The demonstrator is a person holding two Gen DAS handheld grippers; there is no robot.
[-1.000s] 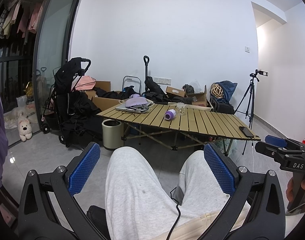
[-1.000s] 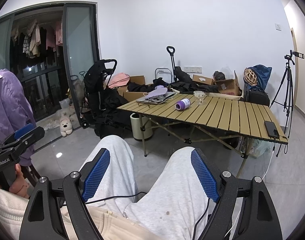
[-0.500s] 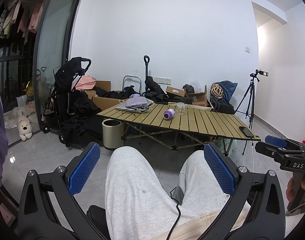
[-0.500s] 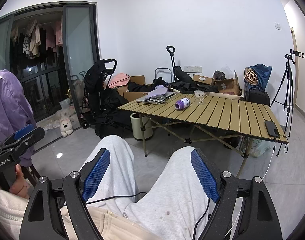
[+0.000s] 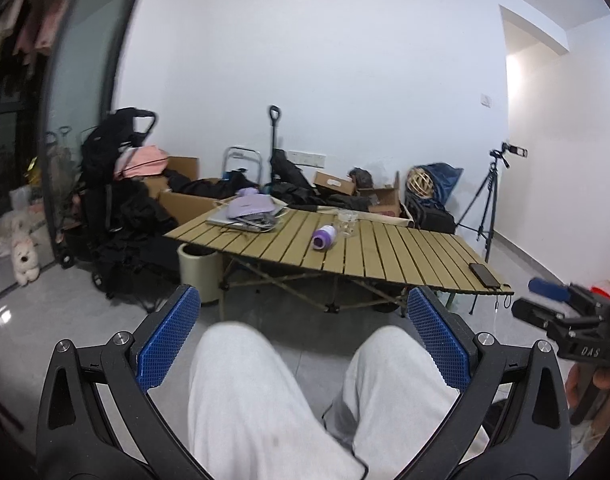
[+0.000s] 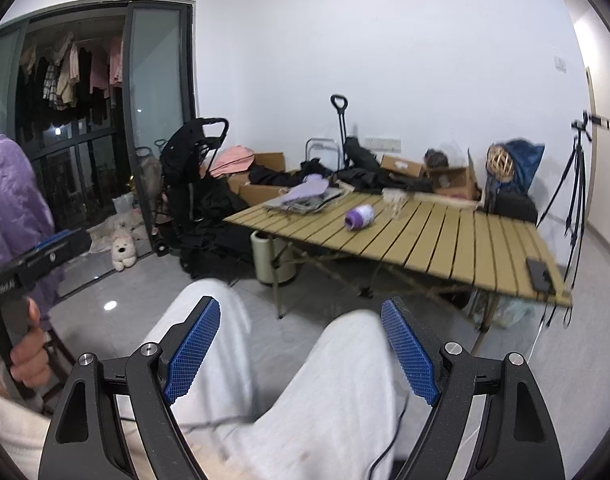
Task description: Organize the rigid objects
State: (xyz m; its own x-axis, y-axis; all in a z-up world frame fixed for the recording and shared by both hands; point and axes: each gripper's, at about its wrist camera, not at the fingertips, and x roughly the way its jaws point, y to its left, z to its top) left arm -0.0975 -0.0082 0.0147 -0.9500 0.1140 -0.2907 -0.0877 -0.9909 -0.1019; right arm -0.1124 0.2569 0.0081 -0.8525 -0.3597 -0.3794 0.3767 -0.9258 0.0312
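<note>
A slatted wooden folding table [image 5: 389, 252] [image 6: 445, 240] stands a few steps ahead. On it lie a purple bottle on its side [image 5: 325, 237] [image 6: 359, 216], a clear glass [image 5: 346, 222] [image 6: 395, 202], a laptop with a lilac item on top [image 5: 251, 212] [image 6: 305, 196] and a black phone [image 5: 483, 274] [image 6: 539, 274]. My left gripper [image 5: 303, 338] is open and empty above my lap. My right gripper [image 6: 301, 346] is open and empty too, and also shows at the right edge of the left wrist view [image 5: 561, 312].
A pale bin [image 5: 197, 268] [image 6: 271, 260] stands under the table's left end. A black stroller [image 5: 121, 184], cardboard boxes and bags line the back wall. A tripod [image 5: 491, 196] [image 6: 577, 184] stands at the right. A plush toy [image 5: 25, 256] sits by the glass door.
Both grippers have tilted and lifted a little, so the table sits slightly lower and nearer in view. The right wrist view is blurred from motion. Both grippers stay open.
</note>
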